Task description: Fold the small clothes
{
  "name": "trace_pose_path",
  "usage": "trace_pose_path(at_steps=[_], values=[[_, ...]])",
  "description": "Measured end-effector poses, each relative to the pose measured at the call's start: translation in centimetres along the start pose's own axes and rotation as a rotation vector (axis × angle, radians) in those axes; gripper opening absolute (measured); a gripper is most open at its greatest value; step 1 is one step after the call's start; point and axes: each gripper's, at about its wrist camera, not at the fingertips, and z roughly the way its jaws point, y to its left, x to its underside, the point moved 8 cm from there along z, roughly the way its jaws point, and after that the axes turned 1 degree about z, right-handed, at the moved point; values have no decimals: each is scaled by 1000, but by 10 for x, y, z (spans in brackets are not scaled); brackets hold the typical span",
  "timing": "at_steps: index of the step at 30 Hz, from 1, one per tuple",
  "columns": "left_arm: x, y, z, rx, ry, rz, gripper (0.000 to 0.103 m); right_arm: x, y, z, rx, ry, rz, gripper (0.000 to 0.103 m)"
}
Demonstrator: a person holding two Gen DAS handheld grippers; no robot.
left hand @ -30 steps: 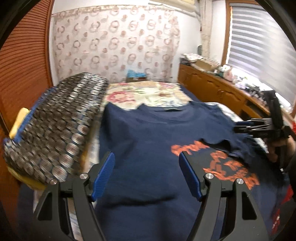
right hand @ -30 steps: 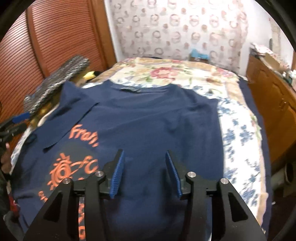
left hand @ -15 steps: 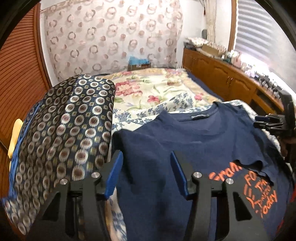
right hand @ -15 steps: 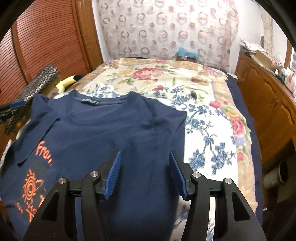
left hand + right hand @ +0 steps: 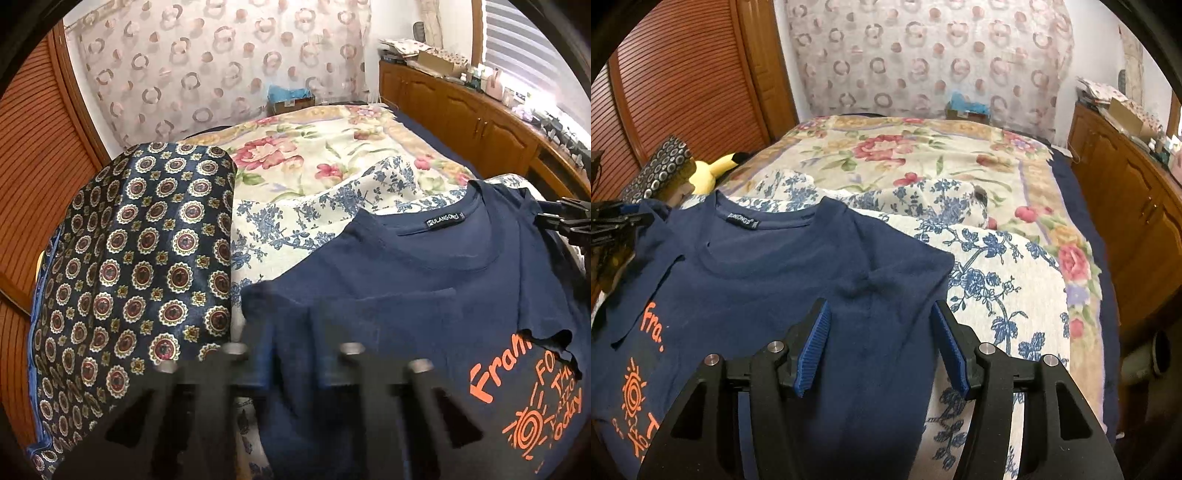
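Note:
A navy T-shirt (image 5: 424,288) with orange print (image 5: 535,398) lies flat on the bed, collar away from me. My left gripper (image 5: 290,354) is blurred at the shirt's left shoulder. Its jaws are closing, and a fold of navy sleeve cloth is bunched between the fingers. In the right wrist view the same T-shirt (image 5: 757,280) spreads to the left. My right gripper (image 5: 881,308) hovers over its right shoulder edge. Its jaws are opening, the blue pads (image 5: 812,347) are wide apart, and the cloth lies below them, not pinched. Each gripper also shows at the other view's edge, the right gripper (image 5: 565,218) and the left gripper (image 5: 613,221).
A dark cushion with round medallions (image 5: 129,266) lies just left of the shirt. The floral bedspread (image 5: 923,155) stretches beyond the collar, and a blue-flowered sheet (image 5: 997,277) lies to the right. A yellow plush toy (image 5: 709,170) sits at the left. Wooden cabinets (image 5: 1126,206) line the right side.
The left gripper has moved left to the shirt's left shoulder and its jaws have narrowed onto the cloth. The right gripper has moved right to the other shoulder edge, its jaws slightly wider.

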Motion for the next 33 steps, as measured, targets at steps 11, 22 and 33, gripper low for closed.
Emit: trace_pose_path(at_steps=[11,22,33], values=[[-20,9,-40,16,-127,-2,2,-3,-16,-1,28,-3,25,59],[-14,-3,-70,76,-191,-1,0,-11,-19,15,29,27,38,37],[22,-35,-136,174,-279,15,0,-11,41,-54,-70,-107,-33,3]])
